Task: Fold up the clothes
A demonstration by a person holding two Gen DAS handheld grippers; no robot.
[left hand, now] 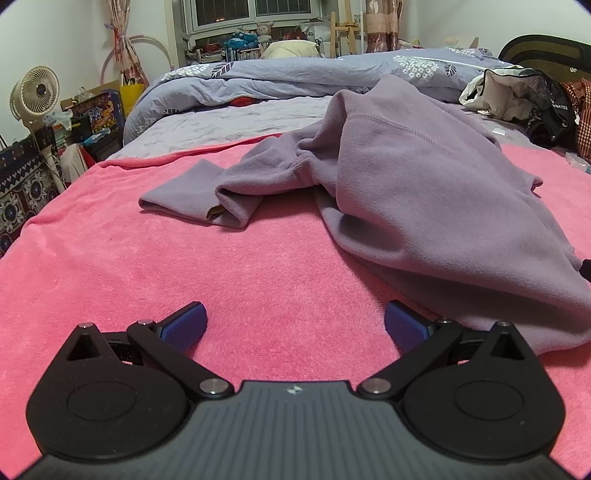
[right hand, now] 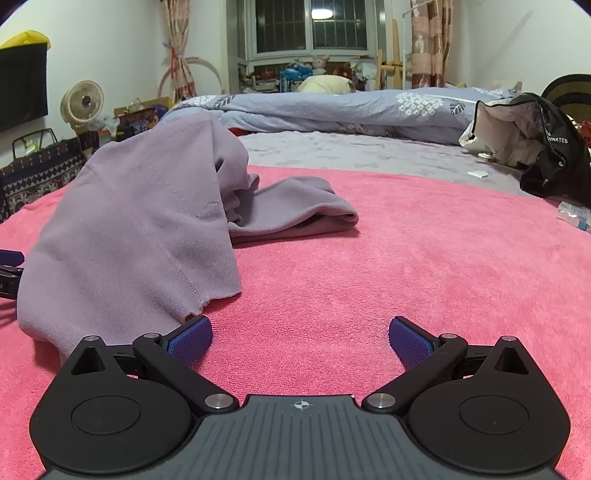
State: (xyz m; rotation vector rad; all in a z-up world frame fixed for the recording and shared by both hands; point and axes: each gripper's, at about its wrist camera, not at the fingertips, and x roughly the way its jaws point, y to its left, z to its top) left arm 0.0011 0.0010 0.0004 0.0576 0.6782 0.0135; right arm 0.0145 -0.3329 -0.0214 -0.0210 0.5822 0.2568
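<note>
Low over the pink blanket [left hand: 147, 266], the left gripper [left hand: 295, 325] has its two blue pads wide apart, and nothing is between them. One blue pad [left hand: 404, 326] sits just beside the bottom edge of the purple fleece top [left hand: 424, 184], but I cannot tell if it touches the cloth. On the other side, the right gripper [right hand: 300, 338] is also spread wide and holds nothing. Its left blue pad [right hand: 190, 338] is right next to the ragged hem corner of the purple fleece top [right hand: 129, 229]. The top lies in a bunched heap on the pink blanket [right hand: 406, 258], between the two grippers. It is humped up in the middle. One sleeve [left hand: 195, 199] lies flat on the blanket and points to the left in the left wrist view, with its cuff folded over. The other sleeve [right hand: 295, 214] lies flat too and points to the right in the right wrist view. Behind the blanket is a gray-blue quilt [left hand: 295, 77] with white flower shapes. A black bag [right hand: 546, 155] with white cloth inside sits far back on the right. A small cream fan [left hand: 35, 92] stands by the wall on the left, near a patterned bag [left hand: 22, 184]. Stuffed toys [left hand: 251, 37] sit under the window [right hand: 314, 26].
</note>
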